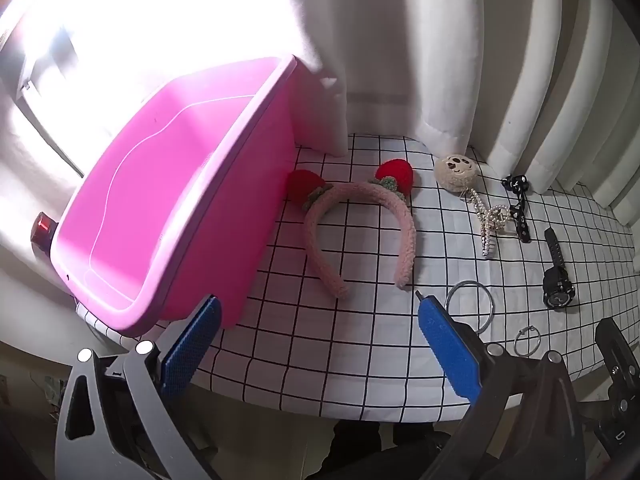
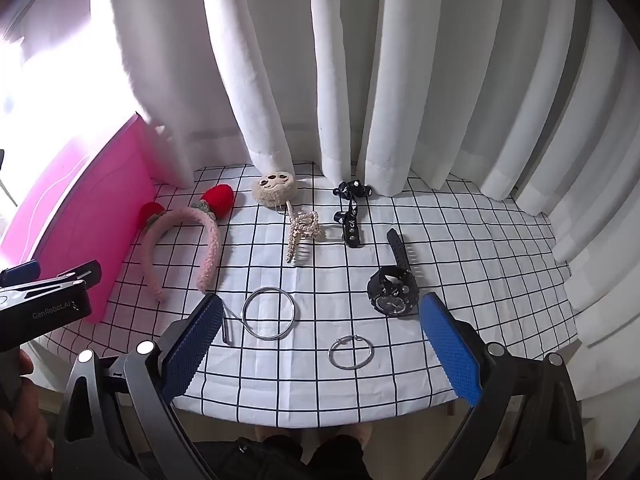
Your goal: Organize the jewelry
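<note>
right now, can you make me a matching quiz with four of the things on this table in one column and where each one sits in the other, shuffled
Things:
1. fuzzy headband
2. black watch
3. small silver ring
4. bear-face plush clip

Places:
A. at the back, against the white curtain
B. nearest the front edge of the checked cloth
C. right beside the pink bin
D. right side of the spread, strap pointing to the back

Pairs: 1-C, 2-D, 3-B, 4-A
</note>
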The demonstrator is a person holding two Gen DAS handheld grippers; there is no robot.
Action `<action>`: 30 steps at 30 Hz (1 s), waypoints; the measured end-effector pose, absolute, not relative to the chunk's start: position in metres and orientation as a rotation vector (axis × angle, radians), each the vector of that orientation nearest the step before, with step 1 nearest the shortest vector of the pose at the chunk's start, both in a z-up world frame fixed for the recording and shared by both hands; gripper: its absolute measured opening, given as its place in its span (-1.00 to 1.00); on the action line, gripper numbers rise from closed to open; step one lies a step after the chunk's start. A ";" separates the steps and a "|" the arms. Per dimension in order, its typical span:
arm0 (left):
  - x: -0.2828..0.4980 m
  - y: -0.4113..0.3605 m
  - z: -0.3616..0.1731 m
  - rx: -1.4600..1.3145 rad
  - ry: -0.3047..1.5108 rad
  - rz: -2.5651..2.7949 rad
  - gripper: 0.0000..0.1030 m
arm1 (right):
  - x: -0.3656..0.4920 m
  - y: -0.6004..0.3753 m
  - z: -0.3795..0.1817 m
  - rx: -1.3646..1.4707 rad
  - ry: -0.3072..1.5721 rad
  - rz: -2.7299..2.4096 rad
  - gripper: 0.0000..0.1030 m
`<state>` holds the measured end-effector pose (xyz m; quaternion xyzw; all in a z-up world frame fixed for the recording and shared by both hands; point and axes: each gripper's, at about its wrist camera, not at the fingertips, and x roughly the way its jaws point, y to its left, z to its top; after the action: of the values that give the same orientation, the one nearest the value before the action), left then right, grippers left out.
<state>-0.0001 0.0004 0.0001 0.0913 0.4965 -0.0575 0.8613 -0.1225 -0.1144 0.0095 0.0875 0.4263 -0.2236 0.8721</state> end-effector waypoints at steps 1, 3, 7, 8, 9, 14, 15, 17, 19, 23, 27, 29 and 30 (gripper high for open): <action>0.000 0.001 0.000 0.193 1.042 -0.123 0.88 | -0.123 -0.115 0.010 0.186 0.885 -0.466 0.83; 0.000 0.000 0.000 0.204 1.040 -0.109 0.88 | -0.122 -0.115 0.009 0.185 0.888 -0.465 0.83; -0.001 -0.001 0.000 0.210 1.040 -0.107 0.88 | -0.122 -0.116 0.008 0.185 0.890 -0.468 0.83; -0.001 -0.002 0.000 0.210 1.040 -0.107 0.88 | -0.122 -0.117 0.008 0.186 0.891 -0.469 0.83; 0.002 0.002 -0.003 0.208 1.040 -0.110 0.88 | -0.122 -0.117 0.008 0.187 0.891 -0.469 0.83; 0.004 0.002 -0.002 0.212 1.041 -0.114 0.88 | -0.121 -0.117 0.006 0.184 0.890 -0.469 0.83; 0.005 -0.001 -0.004 0.216 1.042 -0.113 0.88 | -0.121 -0.117 0.006 0.185 0.890 -0.469 0.83; 0.005 -0.002 -0.004 0.217 1.043 -0.113 0.88 | -0.120 -0.117 0.005 0.184 0.891 -0.470 0.83; 0.005 -0.002 -0.004 0.216 1.044 -0.113 0.88 | -0.119 -0.115 0.008 0.183 0.892 -0.470 0.83; 0.006 -0.003 -0.005 0.219 1.046 -0.111 0.88 | -0.120 -0.114 0.008 0.183 0.893 -0.470 0.83; 0.006 -0.003 -0.005 0.220 1.045 -0.111 0.88 | -0.120 -0.113 0.009 0.183 0.893 -0.470 0.83; 0.006 -0.003 -0.005 0.219 1.046 -0.112 0.88 | -0.120 -0.113 0.009 0.182 0.893 -0.470 0.83; 0.006 -0.003 -0.005 0.219 1.045 -0.111 0.88 | -0.120 -0.113 0.009 0.183 0.894 -0.470 0.83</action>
<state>0.0061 -0.0031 -0.0054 0.1044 0.4979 -0.0530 0.8593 -0.1198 -0.1133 0.0090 0.0875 0.4276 -0.2250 0.8711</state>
